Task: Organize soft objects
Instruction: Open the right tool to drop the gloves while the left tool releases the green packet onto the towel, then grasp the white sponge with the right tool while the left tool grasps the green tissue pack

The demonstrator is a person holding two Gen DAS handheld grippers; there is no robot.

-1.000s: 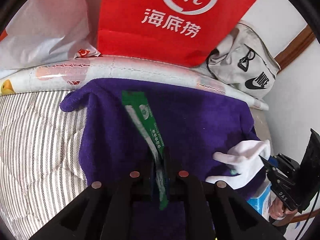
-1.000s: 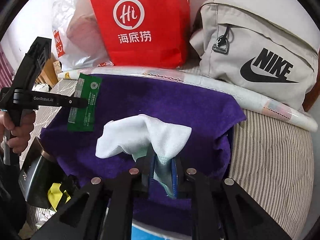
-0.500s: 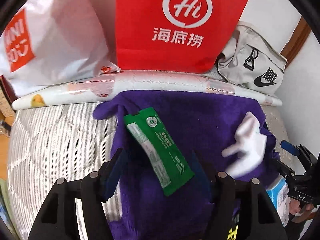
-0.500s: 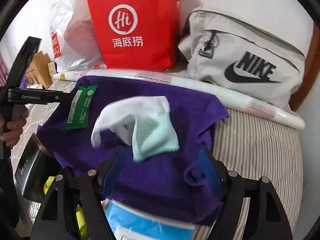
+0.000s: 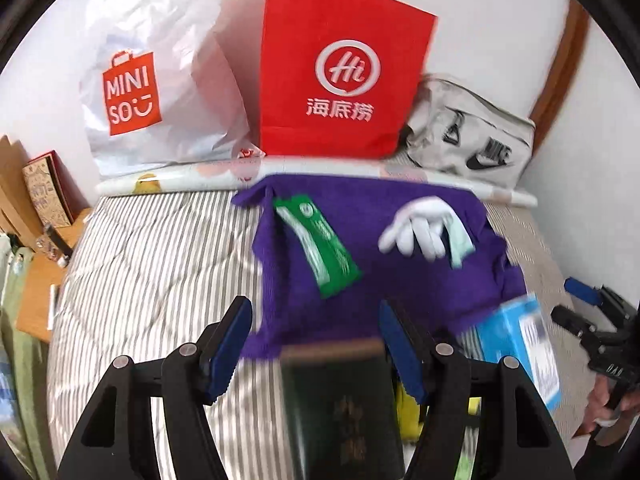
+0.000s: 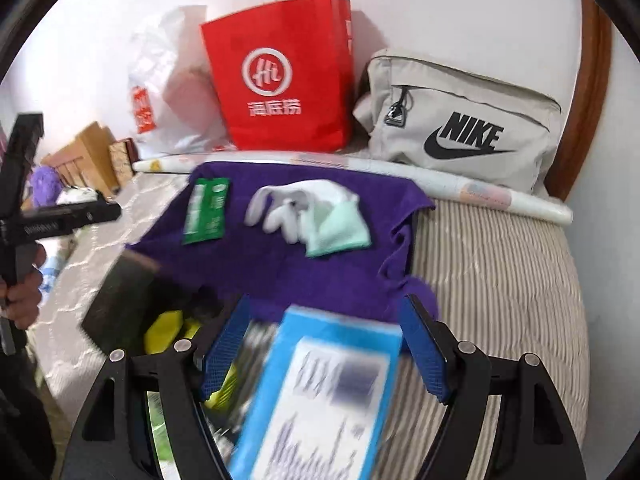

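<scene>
A purple towel lies spread on the striped mattress. On it rest a green packet and a white glove with a mint cuff. My left gripper hovers open over the towel's near edge, holding nothing. A dark booklet lies below it. My right gripper is open and holds nothing, above a blue box. Each gripper shows at the edge of the other's view: the right gripper and the left gripper.
Against the wall stand a red paper bag, a white plastic bag and a beige Nike bag, behind a rolled sheet. A yellow item lies by the booklet. A wooden bedside table is at left.
Both grippers opened, letting go of the green packet and the white glove, which now lie on the towel. Both pulled back and upward, bringing the booklet and blue box into view.
</scene>
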